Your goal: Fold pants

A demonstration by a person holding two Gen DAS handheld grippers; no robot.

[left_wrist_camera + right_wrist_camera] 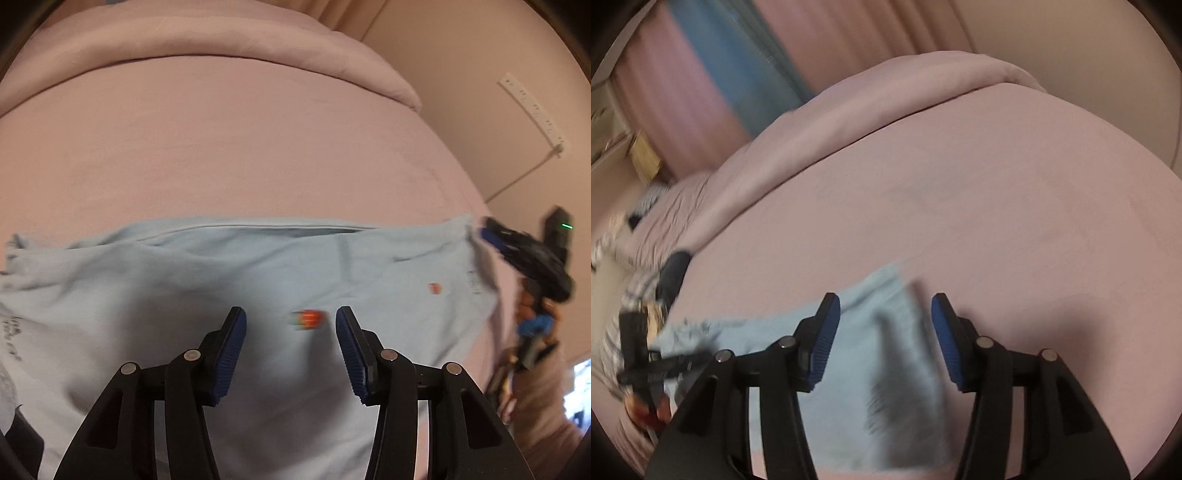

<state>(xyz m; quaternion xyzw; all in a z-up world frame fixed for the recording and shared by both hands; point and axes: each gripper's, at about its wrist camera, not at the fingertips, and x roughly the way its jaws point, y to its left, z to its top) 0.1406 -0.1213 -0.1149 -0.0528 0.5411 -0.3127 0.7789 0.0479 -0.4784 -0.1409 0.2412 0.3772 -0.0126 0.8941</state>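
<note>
Although the light blue pants already lie on the pink bed sheet, the folding does not look finished. In the left wrist view the cloth lies as a wide band across the bed, with a straight edge on the far side where one layer seems to lie over another, so I judge that at least one fold is made. Wrinkles remain on the left part, and the band is long.

The left gripper hangs over the middle of the pants with its jaws spread, and nothing is between the blue pads; only a small red mark on the cloth shows in the gap. The right gripper also has its jaws spread and holds nothing; it is above the end of the pants, near the corner. In the left view it appears blurred just beside that right corner.

What is left, in my judgement, is to fold the band shorter, maybe once or twice, and to smooth it.
</note>
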